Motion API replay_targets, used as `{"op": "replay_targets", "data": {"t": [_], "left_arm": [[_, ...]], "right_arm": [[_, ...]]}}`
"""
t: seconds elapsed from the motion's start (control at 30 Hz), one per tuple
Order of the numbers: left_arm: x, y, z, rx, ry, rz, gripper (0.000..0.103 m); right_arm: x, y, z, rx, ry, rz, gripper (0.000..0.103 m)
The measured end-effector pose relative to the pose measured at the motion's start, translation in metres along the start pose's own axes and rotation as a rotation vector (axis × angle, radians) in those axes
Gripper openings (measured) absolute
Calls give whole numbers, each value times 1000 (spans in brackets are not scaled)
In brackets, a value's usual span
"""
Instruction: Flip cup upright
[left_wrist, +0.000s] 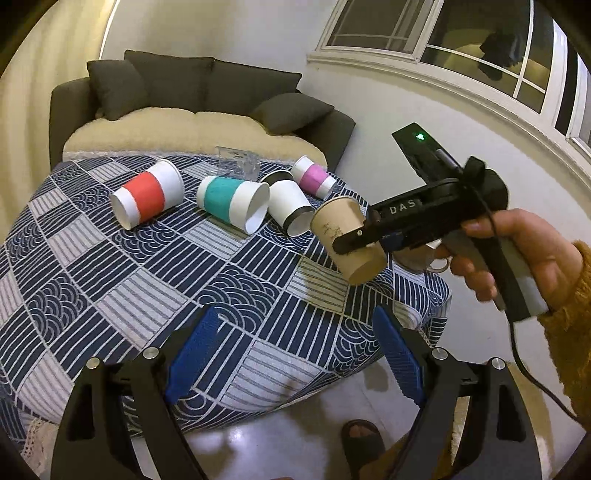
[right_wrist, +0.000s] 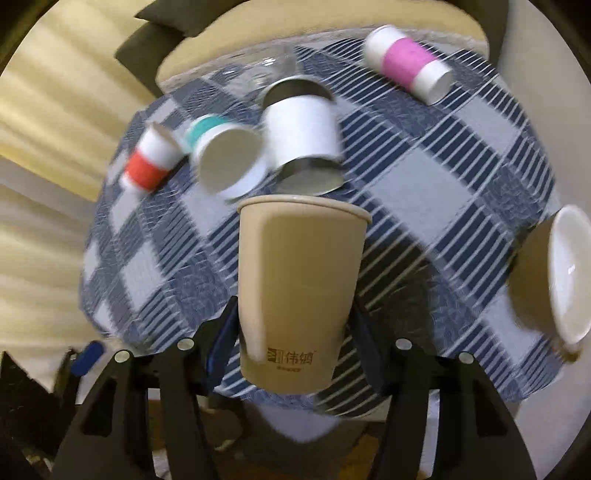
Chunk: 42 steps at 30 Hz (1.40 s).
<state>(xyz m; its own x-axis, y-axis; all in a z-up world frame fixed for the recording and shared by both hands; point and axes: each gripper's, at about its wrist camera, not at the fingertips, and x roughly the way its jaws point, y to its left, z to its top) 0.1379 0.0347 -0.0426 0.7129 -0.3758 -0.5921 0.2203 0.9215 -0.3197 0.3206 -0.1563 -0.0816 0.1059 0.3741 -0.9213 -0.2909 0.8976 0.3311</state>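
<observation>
Fingers of the right gripper are closed on the sides of a tan paper cup, which is off the table and in the air. In the left wrist view the same cup hangs tilted above the near right part of the tablecloth, one dark finger across its wall, its mouth turned up and away to the left and its base lower right. So the lift looks done and the turn seems partly made; what is left, as I judge it, is to finish rotating the cup until its base faces down, lower it to the cloth and release. The right wrist view is blurred, which suggests motion.

The left gripper holds nothing: its blue pads stand wide apart, low over the near edge of the table.

No cup that shows its inside has anything in it. The tan cup's inside cannot be seen. Farther back several cups lie on their sides: a red-banded paper cup, a teal-banded paper cup with its empty white mouth toward the camera, a white cup with dark rims just beside it, and a pink-banded paper cup. A clear glass tumbler sits behind them near the sofa; whether it holds anything I cannot tell. At the right of the right wrist view another tan cup lies on its side, its white inside empty.
</observation>
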Motion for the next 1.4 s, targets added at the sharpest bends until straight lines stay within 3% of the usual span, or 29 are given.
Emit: {"op": "replay_targets", "data": {"t": [0.23,0.63,0.83,1.1,1.4], "left_arm": [[-20,12,-8,-33,-20,25,84],[-24,15,-15,-6,10,44,84],[-20,11,-14,8,9,27,84],[-17,11,-15,0,26,27,84],[-14,10,-12,-116,74,-108,84]], "right_arm": [[28,28,-21,-13,62,54,59],[51,49,-17,-64,77,-22,59],[53,49,-17,-47,72,0,62],[19,44,-22,-39,4,56,67],[-47,19,-72,-67,-164,141,68]]}}
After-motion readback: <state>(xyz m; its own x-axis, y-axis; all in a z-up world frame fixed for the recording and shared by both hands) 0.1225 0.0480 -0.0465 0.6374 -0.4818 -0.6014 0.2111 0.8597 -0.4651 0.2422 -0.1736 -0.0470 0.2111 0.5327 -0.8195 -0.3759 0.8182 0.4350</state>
